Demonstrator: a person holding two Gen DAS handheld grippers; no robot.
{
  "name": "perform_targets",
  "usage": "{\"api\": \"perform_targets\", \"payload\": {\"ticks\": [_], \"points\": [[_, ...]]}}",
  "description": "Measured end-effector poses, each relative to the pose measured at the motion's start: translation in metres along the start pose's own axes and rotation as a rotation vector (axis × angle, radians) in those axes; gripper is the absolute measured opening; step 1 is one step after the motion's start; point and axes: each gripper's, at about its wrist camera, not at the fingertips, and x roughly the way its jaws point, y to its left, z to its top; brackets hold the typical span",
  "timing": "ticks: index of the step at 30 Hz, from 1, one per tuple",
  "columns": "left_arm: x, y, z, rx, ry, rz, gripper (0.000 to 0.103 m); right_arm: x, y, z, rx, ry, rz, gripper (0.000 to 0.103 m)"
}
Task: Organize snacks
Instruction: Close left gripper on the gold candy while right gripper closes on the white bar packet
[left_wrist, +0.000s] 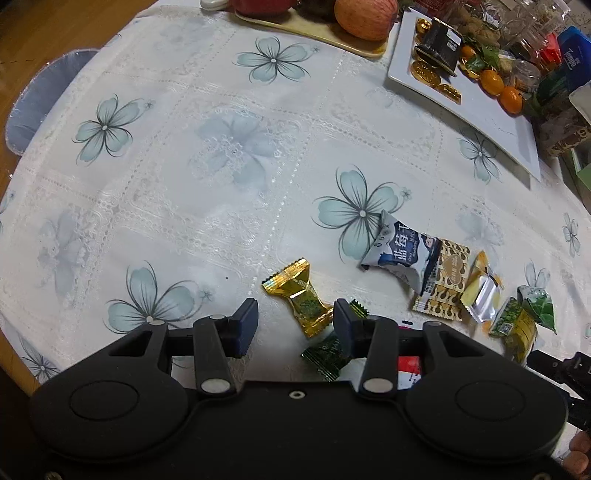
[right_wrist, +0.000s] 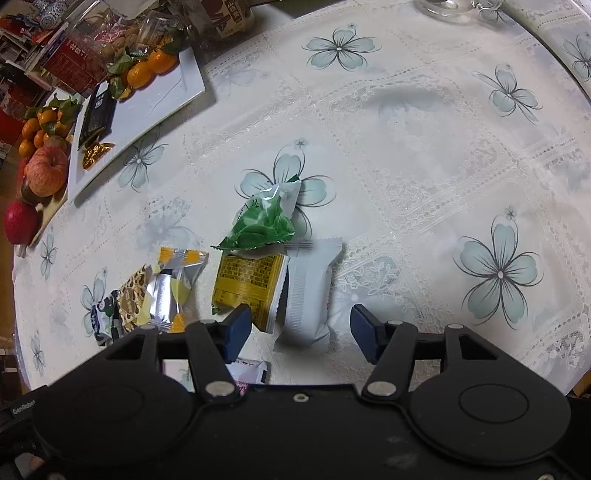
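Observation:
Loose wrapped snacks lie on the flowered tablecloth. My left gripper (left_wrist: 295, 325) points down, open, with a gold-wrapped candy (left_wrist: 299, 299) lying between its fingers; a dark green candy (left_wrist: 327, 354) sits just under the right finger. To its right lie a blue-and-white packet (left_wrist: 400, 254), a brown-gold packet (left_wrist: 445, 284) and a yellow-silver packet (left_wrist: 480, 291). My right gripper (right_wrist: 300, 330) is open over a white packet (right_wrist: 308, 291) and a yellow packet (right_wrist: 247, 284); a gap shows beside the white packet. A green packet (right_wrist: 266, 218) rests on their far ends.
A white rectangular plate (left_wrist: 491, 122) at the back holds gold coins, a dark packet and tangerines. Apples (right_wrist: 46, 171) sit on a board beside it, with jars and boxes behind. The second gripper's black body (left_wrist: 565, 373) shows at the right edge. A blue chair cushion (left_wrist: 40, 103) is at left.

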Motion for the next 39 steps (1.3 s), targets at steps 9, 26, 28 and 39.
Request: {"api": "perform_targets", "payload": {"ticks": [9,26,28,39], "points": [[0.014,-0.003,0.000,-0.017,0.045,-0.004,0.052,0.007,0.009,0.001,-0.008,0.009,-0.032,0.058],[0.025,-0.004,0.013,-0.087,0.025,0.006,0.023,0.003,0.001,-0.003,-0.017,0.040,-0.055,0.054],[0.021,-0.003,0.013,-0.081,0.018,0.010,0.023,0.004,-0.001,-0.001,-0.006,0.040,-0.057,0.053],[0.005,-0.012,0.002,-0.002,0.000,0.020,0.023,0.017,0.008,0.004,0.014,0.031,-0.061,0.051]]}}
